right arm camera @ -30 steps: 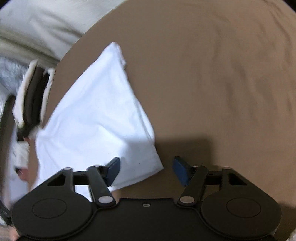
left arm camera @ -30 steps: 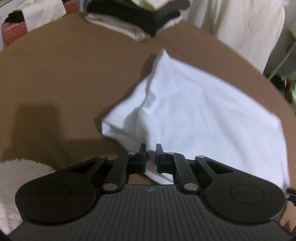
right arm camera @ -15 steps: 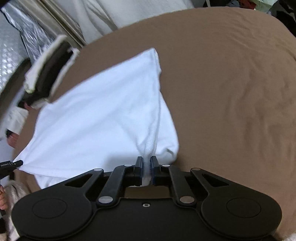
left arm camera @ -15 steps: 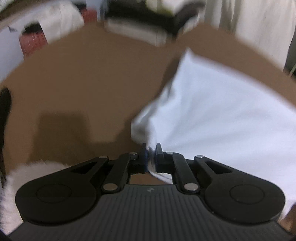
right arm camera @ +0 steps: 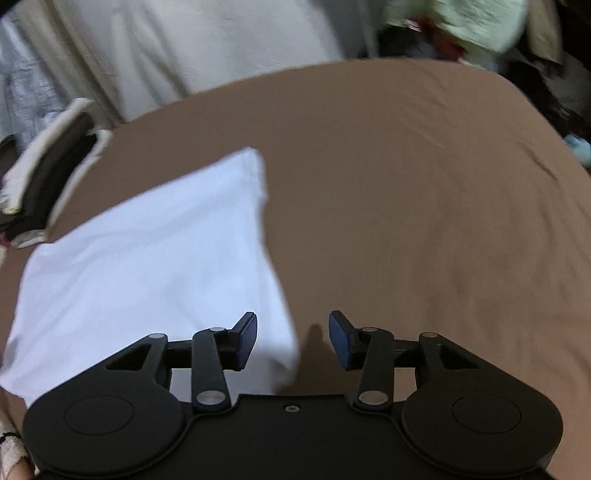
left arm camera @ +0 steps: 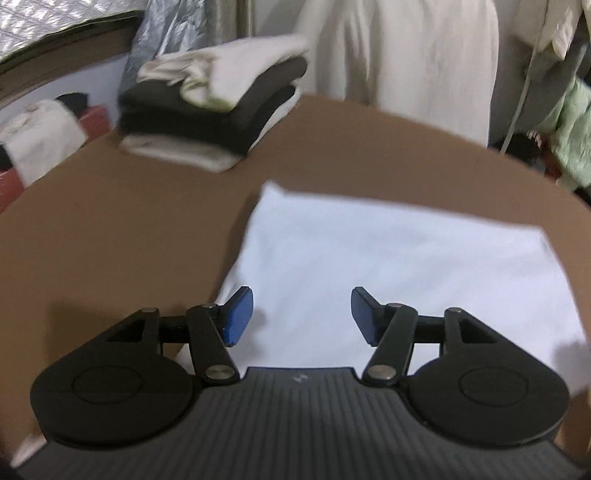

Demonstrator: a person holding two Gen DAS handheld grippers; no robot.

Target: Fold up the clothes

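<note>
The left wrist view takes in the whole stack of folded clothes, dark layers between pale ones with a cream piece on top, sitting on the far left part of the brown-covered table; behind it are a red box with pale cloth on it and a hanging cream garment. The right wrist view catches only the end of that stack at its left edge, but it shows the wide bare stretch of the brown table cover to the right of the garment, and a pale green cloth beyond the far edge.

The folded white garment lies flat on the cover, nearer the person than the stack and apart from it. In the left wrist view its long axis runs across the picture, one far corner pointing toward the stack. In the right wrist view the same garment slants from lower left up to a far corner at upper right, its right edge falling back toward the gripper.

The left gripper hovers over the near edge of the garment; its jaws have just been opening and stand apart, the blue pads clear of the cloth with nothing between them. The right gripper is over the garment's near right corner; its jaws have likewise just been opening, and the cloth corner lies below the gap, not pinched.
</note>
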